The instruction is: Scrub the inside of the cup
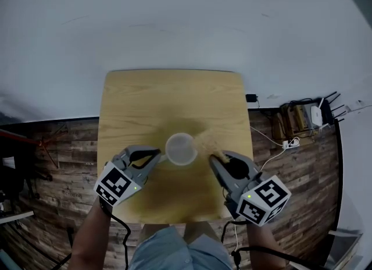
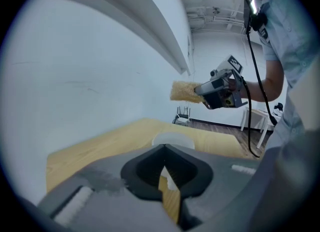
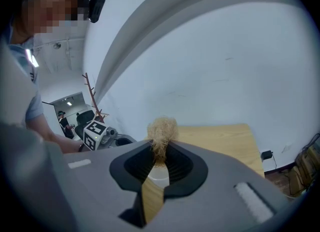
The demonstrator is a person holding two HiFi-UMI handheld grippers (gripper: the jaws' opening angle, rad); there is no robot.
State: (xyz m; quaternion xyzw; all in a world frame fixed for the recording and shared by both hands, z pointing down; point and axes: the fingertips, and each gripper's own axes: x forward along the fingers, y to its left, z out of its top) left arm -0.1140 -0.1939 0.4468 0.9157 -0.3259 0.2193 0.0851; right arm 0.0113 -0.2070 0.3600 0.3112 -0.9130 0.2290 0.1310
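I'm watching left gripper [image 1: 157, 157] clamping shut on thin handle of white cup [image 1: 181, 149], at its left side. Right gripper [image 1: 217, 159] is pinching tan fibrous scrubber [image 1: 206, 142], tuft poking past tips, hovering just beside cup's right rim, not inside. Cup is standing upright mid-table [image 1: 168, 97], between both grippers.

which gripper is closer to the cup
Left. The left gripper is shut on the cup at its side; the right gripper, holding a loofah, hangs raised off its other side.
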